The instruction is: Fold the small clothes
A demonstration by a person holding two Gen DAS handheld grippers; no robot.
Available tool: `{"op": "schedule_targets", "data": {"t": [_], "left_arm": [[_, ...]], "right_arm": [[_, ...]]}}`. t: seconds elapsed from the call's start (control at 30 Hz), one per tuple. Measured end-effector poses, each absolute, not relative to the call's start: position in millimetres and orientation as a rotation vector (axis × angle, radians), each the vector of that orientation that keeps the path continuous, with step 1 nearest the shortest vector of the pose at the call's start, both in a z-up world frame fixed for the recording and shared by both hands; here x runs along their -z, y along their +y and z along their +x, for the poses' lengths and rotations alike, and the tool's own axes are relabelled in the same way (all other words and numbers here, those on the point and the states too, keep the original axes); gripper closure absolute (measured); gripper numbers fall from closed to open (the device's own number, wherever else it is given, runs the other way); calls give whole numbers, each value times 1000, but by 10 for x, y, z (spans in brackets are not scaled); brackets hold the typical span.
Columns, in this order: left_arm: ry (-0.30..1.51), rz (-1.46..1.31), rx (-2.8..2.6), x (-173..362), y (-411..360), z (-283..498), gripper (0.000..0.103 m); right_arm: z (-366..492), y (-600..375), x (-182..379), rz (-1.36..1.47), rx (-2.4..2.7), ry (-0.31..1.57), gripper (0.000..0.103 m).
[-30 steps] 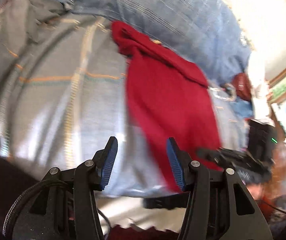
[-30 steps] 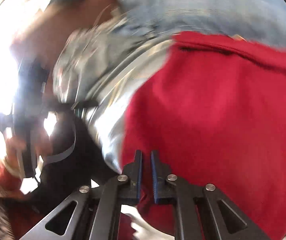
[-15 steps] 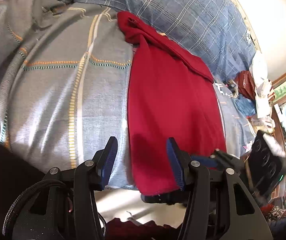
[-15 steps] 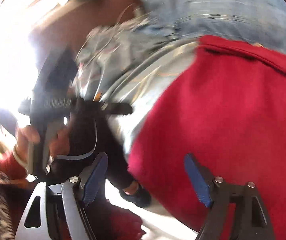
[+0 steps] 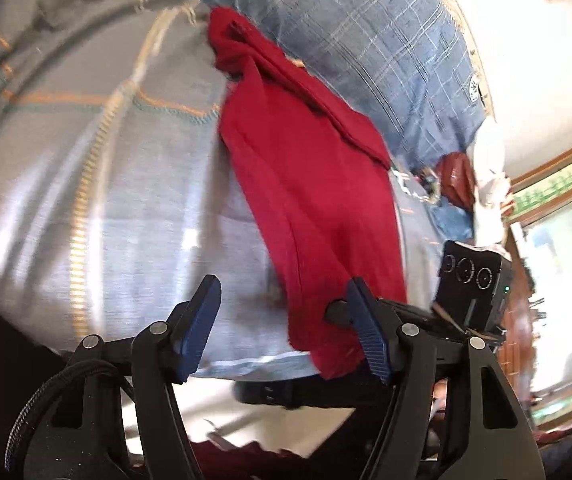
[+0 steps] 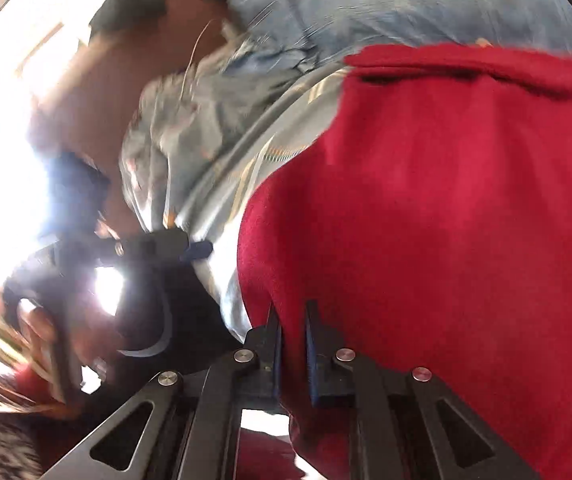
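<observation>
Soft red knit garment (image 5: 317,184), long and rumpled, draped over the bed's (image 5: 126,184) near edge on grey checked cotton. Right gripper (image 6: 291,312) pinched tight on its hem. Left gripper (image 5: 282,304) opening, hem corner between the blue ribbed pads (image 5: 367,340), not squeezed. Round badge on the blue plaid pillow (image 5: 365,32), unreadable.

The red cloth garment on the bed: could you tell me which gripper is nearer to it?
Right. The right gripper is shut on the near hem of the red cloth garment. The left gripper, jaws opening, hovers beside that hem over the grey checked bedsheet, not touching.
</observation>
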State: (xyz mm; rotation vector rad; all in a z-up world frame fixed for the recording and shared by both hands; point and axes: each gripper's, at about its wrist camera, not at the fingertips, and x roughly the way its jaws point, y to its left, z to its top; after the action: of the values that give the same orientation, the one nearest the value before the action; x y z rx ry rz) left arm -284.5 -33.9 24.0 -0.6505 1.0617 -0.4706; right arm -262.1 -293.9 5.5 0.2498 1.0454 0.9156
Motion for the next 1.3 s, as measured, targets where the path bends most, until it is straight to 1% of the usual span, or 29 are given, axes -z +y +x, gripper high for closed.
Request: {"op": "schedule_targets", "data": {"t": [0.17,0.23,0.33,0.4,0.43,0.47,0.6,0.7,0.8,0.87,0.97,1.03,1.17,1.3], "left_arm": [[1086,-723,528,-168,-454,-2782,37],[1077,-750,557,-188,-480,-2773,37],[1078,-709,556,-201,-535,-2759,37],[1112,-680,540,-145,-580,-2727,37],[1128,-677,532,-107,-584,-2721,37],[1142,-674,524,-69,-586,-2716,37],[1155,-609,503,-40,-622,-2743,37],[1153,-518,497,-72,-734,-2767,37],[1161,-440,506,-86,-847,-2795,38],[1173,-392,514,-82,-923,-2806,38],[1182,-351,496,-64,-964,-2812,38],[1183,-350,487,-66,-944,-2825,39],[1175,-340,438,-66,-851,-2855,39],[1169,-329,418,-51,-829,-2888,39]], "right_arm": [[-2694,-3037,-50,393,-989,1058,94],[-2711,-2978,-26,383,-987,1070,94],[-2726,-2904,-6,394,-1009,1083,93],[-2757,-2899,-45,400,-1000,1096,77],[-2779,-2929,-91,406,-1006,1108,54],[-2796,-2976,-118,405,-1001,1109,42],[-3024,-3657,-469,329,-832,1010,42],[-3053,-4248,-583,286,-608,1019,42],[-3114,-4634,-482,205,-418,1074,44],[-3166,-4715,-360,184,-393,1113,56],[-3219,-4648,-230,196,-447,1152,62],[-3231,-4523,-145,166,-478,1180,64],[-3197,-4409,-84,142,-506,1204,65],[-3163,-4504,-67,215,-497,1212,65]]}}
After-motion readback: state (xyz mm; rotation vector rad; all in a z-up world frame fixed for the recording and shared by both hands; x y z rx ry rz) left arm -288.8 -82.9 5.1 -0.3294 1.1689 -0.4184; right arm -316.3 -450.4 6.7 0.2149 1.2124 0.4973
